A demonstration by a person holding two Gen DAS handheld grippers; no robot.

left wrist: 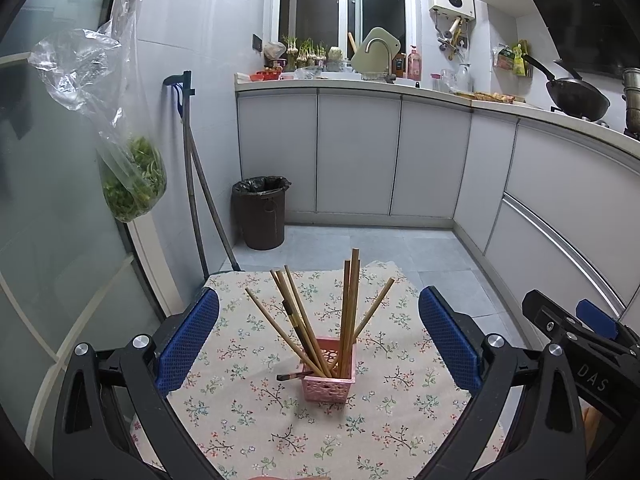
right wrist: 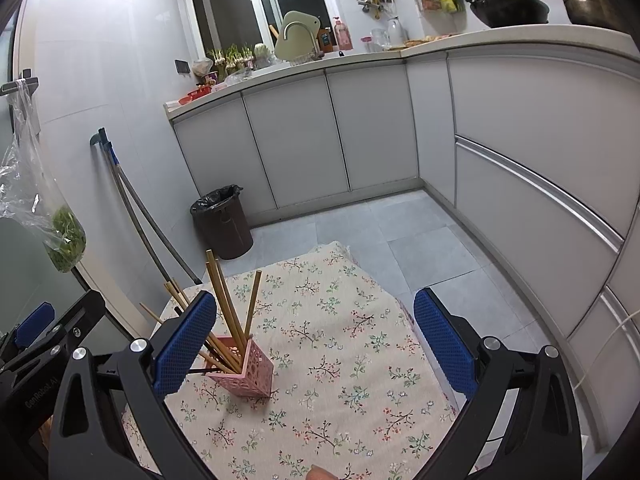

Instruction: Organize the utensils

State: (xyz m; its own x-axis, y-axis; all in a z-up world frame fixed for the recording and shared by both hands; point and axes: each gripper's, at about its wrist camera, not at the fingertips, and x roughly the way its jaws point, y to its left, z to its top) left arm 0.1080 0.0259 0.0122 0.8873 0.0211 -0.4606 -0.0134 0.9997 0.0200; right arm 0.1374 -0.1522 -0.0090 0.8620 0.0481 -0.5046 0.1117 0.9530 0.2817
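My left fingers [left wrist: 319, 332] stand wide apart, holding nothing, above the flowered cloth [left wrist: 248, 408]. Between them, the pink holder [left wrist: 329, 388] stands upright with the chopsticks [left wrist: 349, 312] fanned out inside. My right fingers [right wrist: 315, 342] are spread wide too, empty, the holder by the left pad.

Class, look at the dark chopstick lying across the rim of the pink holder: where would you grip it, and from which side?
Grip the dark chopstick on the end sticking out left of the pink holder, coming from above with jaws across its shaft. That end lies nearly level and free; its other end is buried among the upright wooden chopsticks.
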